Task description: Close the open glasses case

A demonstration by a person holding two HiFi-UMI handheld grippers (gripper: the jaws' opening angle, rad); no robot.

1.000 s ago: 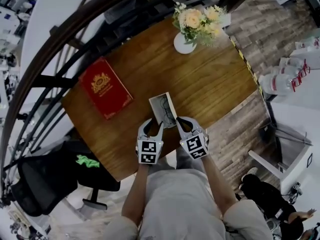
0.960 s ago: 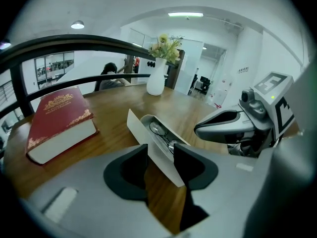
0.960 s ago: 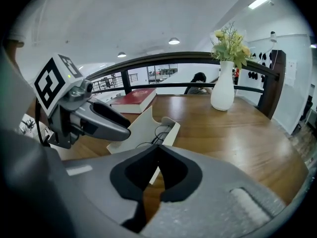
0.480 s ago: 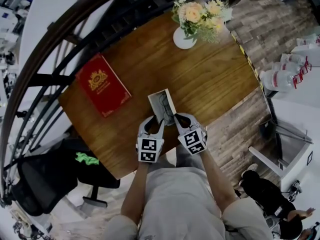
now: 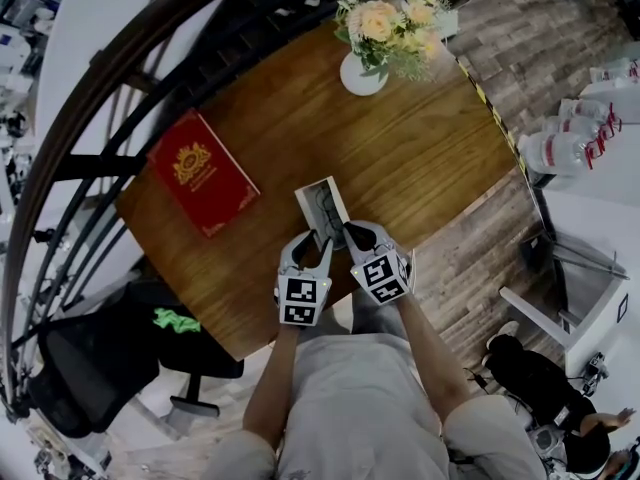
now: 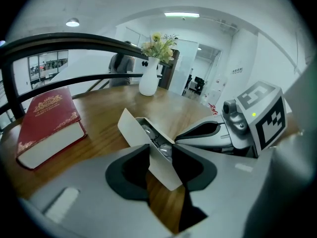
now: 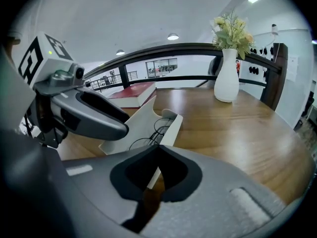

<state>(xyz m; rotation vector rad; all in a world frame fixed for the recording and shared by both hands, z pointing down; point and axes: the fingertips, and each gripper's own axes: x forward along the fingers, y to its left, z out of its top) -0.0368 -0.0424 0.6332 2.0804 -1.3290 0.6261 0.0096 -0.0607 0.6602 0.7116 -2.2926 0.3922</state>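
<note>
**Subject item.** The glasses case [image 5: 322, 208], white, lies open on the wooden tabletop [image 5: 430, 158]. In the head view it is to the right of the red book [image 5: 203, 173], somewhat nearer the person and clear of the book's edge. Its long axis runs away from the person. A pair of glasses [image 5: 328, 218] lies inside.

**Left claw** [image 6: 161, 163]. It is positioned right of the book, at the case's near end, on the side facing the book. The jaws stand spread and have just been closing a little. The case's raised white flap [image 6: 133, 129] passes slantwise between the pads. No firm pinch on it is evident.

**Right claw** [image 7: 157, 175]. It is positioned further right of the book, at the near end of the case's other side. The jaws stand spread. The thin edge of the case's side wall stands between them, with dark gaps on both sides of it.

Both claws point forward and downward, side by side, with the case's near end between them.

**Other items.**
- A white vase [image 5: 360, 76] holding pale flowers [image 5: 385, 26] stands well beyond the book and to its right, near the tabletop's far edge.
- A black chair [image 5: 85, 363] sits off the tabletop, on the person's side of the book and to its left.
- A dark curved railing [image 5: 120, 78] runs past the book's far side.
</note>
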